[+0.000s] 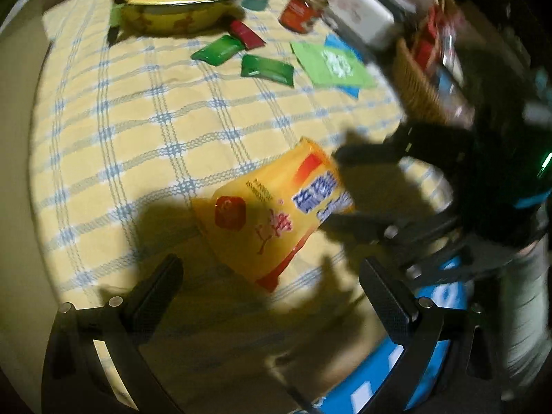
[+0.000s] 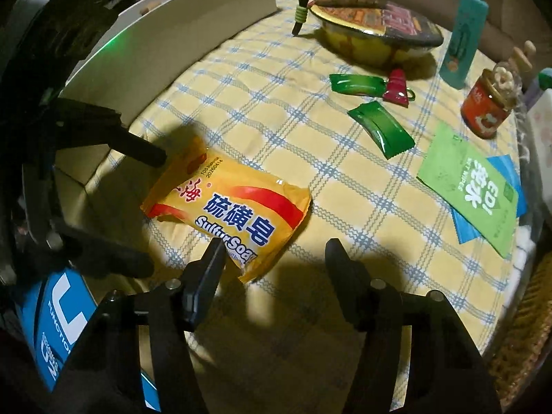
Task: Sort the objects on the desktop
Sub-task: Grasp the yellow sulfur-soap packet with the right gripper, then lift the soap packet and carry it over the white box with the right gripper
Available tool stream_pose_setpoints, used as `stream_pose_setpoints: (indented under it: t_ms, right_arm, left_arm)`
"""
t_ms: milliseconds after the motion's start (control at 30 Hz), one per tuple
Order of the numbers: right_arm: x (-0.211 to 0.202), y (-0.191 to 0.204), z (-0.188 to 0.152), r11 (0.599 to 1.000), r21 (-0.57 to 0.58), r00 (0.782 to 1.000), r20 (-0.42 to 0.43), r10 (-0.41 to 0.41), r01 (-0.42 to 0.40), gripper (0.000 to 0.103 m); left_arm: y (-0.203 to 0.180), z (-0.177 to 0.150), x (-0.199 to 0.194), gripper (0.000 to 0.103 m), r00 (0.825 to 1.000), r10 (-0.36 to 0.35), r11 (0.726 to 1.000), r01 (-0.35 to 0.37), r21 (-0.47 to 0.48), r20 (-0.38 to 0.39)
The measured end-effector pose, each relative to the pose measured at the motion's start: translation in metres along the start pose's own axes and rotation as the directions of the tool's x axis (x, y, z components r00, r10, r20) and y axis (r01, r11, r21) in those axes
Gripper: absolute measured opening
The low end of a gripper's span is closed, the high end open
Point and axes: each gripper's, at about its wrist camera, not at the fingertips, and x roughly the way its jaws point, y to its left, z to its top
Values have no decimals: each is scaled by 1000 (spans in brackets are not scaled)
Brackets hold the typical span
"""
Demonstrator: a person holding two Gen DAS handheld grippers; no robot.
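Note:
A yellow sulfur soap packet (image 1: 276,214) (image 2: 227,207) lies flat on the yellow checked tablecloth (image 1: 138,131) (image 2: 345,186). My left gripper (image 1: 270,264) (image 2: 151,207) is open wide, its fingers straddling one end of the packet; one fingertip (image 2: 155,157) touches the wrapper's corner. My right gripper (image 2: 276,246) (image 1: 345,189) stands open over the opposite end. Its left finger (image 2: 207,269) overlaps the packet's near edge and its right finger is clear of it. Neither pair of pads presses on the packet.
Beyond are two green sachets (image 2: 379,129), a red sachet (image 2: 396,88), a green wipes pack (image 2: 469,186), a red jar (image 2: 486,103), a teal box (image 2: 462,38) and a yellow bowl (image 2: 376,45). A white box (image 2: 172,51), a wicker basket (image 1: 421,79) and a blue carton (image 2: 58,310) border the cloth.

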Motion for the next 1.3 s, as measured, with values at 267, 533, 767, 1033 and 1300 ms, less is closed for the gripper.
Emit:
stream_pose_setpoints:
  t_ms: [267, 533, 767, 1033, 1300]
  right_arm:
    - [-3, -3, -1, 998, 8, 998, 17, 57, -57, 57]
    - [3, 2, 5, 998, -16, 998, 25, 54, -53, 50]
    - [-4, 2, 3, 999, -19, 999, 25, 44, -43, 49]
    - [-31, 5, 4, 999, -26, 997, 75, 24, -22, 44]
    - [-53, 6, 7, 1000, -18, 993, 118, 24, -22, 43]
  left_arm:
    - [-7, 5, 7, 66, 998, 68, 994, -69, 80, 12]
    - [-10, 7, 10, 70, 995, 87, 985, -94, 141, 56]
    - [-16, 5, 5, 69, 993, 76, 984, -89, 154, 87]
    - [-23, 6, -11, 68, 989, 43, 987, -64, 148, 140]
    - [-34, 8, -28, 67, 981, 28, 986, -59, 156, 192]
